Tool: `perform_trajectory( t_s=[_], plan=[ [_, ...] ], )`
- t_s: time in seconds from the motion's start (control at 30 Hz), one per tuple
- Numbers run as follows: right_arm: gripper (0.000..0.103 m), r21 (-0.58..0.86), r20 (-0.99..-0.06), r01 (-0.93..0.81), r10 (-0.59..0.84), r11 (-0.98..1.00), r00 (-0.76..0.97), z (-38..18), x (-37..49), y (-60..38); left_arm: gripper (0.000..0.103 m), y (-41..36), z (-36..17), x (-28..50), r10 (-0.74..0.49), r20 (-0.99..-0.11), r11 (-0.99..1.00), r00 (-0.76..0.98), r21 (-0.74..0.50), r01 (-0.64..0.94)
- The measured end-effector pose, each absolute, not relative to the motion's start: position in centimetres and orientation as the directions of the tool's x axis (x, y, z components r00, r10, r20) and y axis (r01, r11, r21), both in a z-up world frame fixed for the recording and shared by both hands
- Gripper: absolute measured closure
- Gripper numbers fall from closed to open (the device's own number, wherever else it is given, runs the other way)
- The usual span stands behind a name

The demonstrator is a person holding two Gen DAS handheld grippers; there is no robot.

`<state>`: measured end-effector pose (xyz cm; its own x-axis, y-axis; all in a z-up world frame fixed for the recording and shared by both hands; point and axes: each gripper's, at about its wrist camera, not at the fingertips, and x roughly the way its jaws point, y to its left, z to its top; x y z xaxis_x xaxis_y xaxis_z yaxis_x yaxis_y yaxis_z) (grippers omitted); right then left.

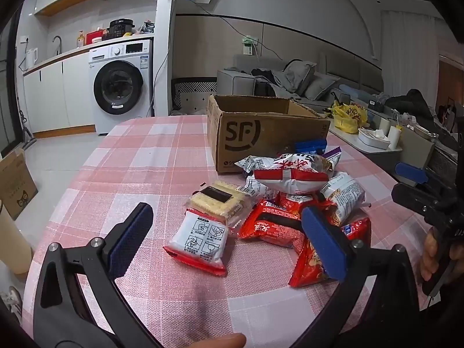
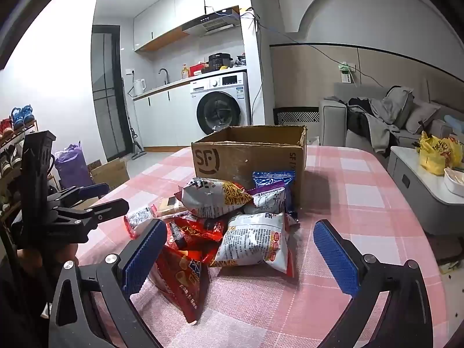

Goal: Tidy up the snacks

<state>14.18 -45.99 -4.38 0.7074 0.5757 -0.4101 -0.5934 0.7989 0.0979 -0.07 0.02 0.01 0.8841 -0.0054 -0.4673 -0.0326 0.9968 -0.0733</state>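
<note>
Both my left tool (image 1: 226, 233) and right tool (image 2: 246, 256) hang spread apart, holding nothing, over the pink checked counter (image 1: 145, 156). Just beyond lies the heap of crinkly red and white snack packets (image 2: 232, 220), touching the open brown cardboard box (image 2: 249, 150). I judge packing hasn't begun; next, clamp the nearest packet.

Checked-cloth table (image 1: 150, 156) carries cardboard box (image 1: 261, 142), snack packets (image 1: 290, 200) heaped beside.

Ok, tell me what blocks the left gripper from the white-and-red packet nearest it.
Nothing visible does. The left gripper is open, and the white-and-red plastic packet lies flat between its blue-padded fingers on the pink checked tablecloth. A clear-wrapped cracker pack touches its far edge.
</note>
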Motion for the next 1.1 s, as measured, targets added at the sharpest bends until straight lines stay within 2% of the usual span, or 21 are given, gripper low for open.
perform_trajectory(
  t_s=[1.1],
  plan=[
    [0.000,0.096,-0.415,-0.598,0.578,0.796,0.703,-4.41,14.03,-45.99,0.001,0.03,-0.01,-0.01,-0.006,-0.479,0.996,0.878,-0.077,-0.035]
  ],
)
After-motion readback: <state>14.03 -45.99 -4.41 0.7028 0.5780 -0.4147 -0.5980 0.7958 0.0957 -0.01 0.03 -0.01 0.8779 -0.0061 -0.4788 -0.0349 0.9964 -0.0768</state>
